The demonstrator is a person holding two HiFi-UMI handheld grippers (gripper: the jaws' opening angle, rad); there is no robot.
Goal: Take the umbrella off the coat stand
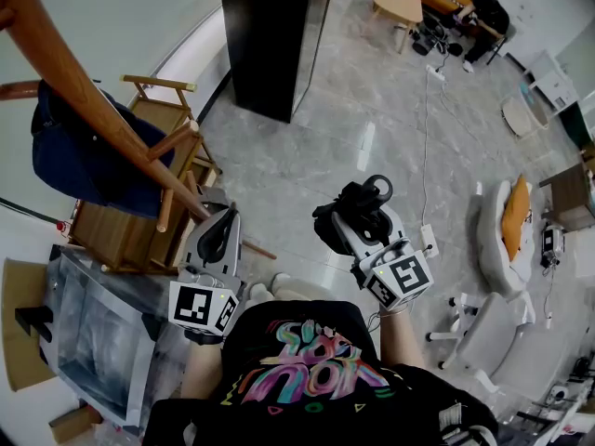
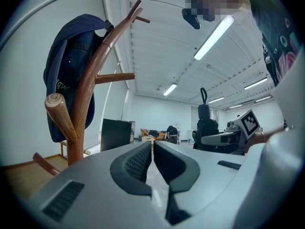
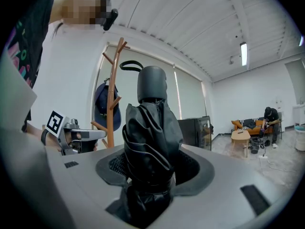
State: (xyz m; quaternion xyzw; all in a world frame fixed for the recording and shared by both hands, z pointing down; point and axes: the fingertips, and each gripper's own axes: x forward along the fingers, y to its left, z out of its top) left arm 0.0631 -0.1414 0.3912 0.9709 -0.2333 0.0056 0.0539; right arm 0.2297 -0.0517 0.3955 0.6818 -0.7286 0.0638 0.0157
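A folded black umbrella (image 3: 150,137) with a rounded handle stands upright between the jaws of my right gripper (image 3: 152,168), which is shut on it. In the head view, the right gripper (image 1: 351,217) holds the umbrella (image 1: 358,204) over the floor, away from the stand. The wooden coat stand (image 1: 98,110) rises at the left with a dark blue garment (image 1: 74,161) hanging on it. My left gripper (image 1: 223,221) is near the stand's base. In its own view, the left gripper (image 2: 152,149) is shut with nothing between its pads, and the coat stand (image 2: 90,89) is at the left.
A black cabinet (image 1: 274,35) stands at the back. A wooden chair (image 1: 139,221) and a metal-framed box (image 1: 93,342) sit by the stand. White chairs (image 1: 502,249) are on the right, a cable (image 1: 426,137) runs across the floor, and a small table (image 1: 398,0) is far back.
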